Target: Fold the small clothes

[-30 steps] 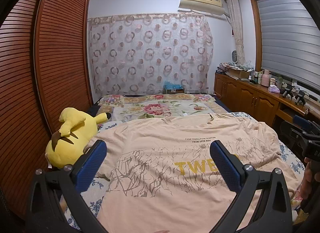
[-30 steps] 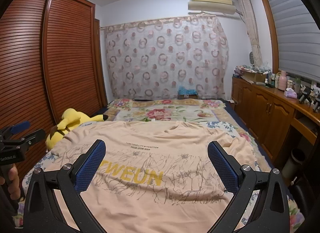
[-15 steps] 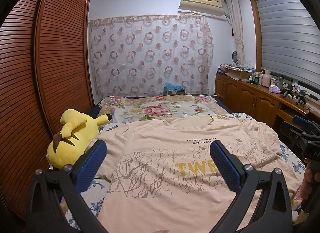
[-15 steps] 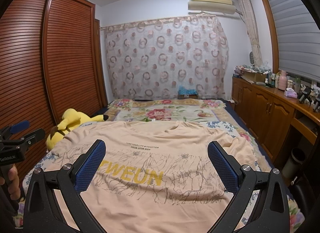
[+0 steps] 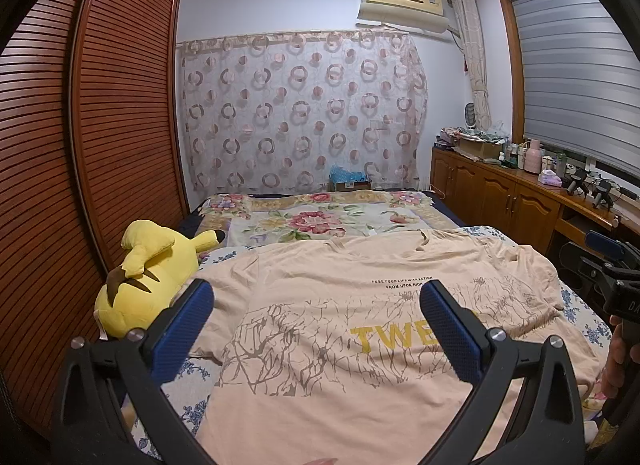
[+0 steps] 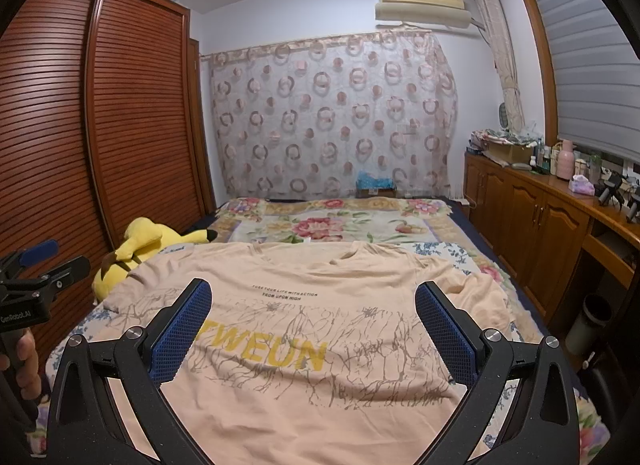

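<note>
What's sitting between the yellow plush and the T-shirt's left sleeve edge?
Left wrist view: only a bare strip of blue-flowered bedsheet shows between the yellow plush and the T-shirt; the near part is hidden behind the left gripper.

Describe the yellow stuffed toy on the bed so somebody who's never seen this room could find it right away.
Start at the tall slatted wooden wardrobe along the left wall, then look down to the bed's edge beside it. The yellow plush toy lies there, just left of the spread peach T-shirt. It is the only bright yellow, rounded thing on the bed, with dark brown stripes and a black-tipped ear.
</note>
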Demonstrator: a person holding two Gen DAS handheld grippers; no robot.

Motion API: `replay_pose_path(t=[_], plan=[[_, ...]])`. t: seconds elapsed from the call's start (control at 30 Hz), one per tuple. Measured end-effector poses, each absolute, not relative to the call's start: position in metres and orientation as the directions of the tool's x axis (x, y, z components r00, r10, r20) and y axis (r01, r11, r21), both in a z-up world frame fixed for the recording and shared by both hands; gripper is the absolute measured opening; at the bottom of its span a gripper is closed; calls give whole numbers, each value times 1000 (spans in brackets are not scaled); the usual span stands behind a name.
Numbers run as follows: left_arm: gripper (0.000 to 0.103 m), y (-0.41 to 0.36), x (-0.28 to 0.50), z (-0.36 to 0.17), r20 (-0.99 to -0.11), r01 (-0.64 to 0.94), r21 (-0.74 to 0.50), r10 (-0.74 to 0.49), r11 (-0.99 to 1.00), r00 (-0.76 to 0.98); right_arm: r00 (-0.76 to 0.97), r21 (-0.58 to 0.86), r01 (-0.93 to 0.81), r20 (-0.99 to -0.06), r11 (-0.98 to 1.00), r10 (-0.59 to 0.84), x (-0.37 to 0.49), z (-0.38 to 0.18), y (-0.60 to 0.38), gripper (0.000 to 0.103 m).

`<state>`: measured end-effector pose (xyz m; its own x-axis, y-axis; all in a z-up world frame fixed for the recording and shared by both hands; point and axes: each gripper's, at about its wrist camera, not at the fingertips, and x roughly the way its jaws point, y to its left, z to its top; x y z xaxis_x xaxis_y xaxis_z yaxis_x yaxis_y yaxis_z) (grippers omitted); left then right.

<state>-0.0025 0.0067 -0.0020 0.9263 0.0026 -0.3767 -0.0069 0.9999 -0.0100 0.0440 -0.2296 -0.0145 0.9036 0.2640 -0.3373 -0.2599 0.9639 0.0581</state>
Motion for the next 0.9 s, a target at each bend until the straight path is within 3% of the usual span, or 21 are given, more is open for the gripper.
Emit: replay_pose_path(t=[0.9], plan=[[103, 7, -2, -4, -372, -9, -3, 7, 1000, 928, 904, 59, -261, -335, 964, 265, 43, -13, -230, 103]])
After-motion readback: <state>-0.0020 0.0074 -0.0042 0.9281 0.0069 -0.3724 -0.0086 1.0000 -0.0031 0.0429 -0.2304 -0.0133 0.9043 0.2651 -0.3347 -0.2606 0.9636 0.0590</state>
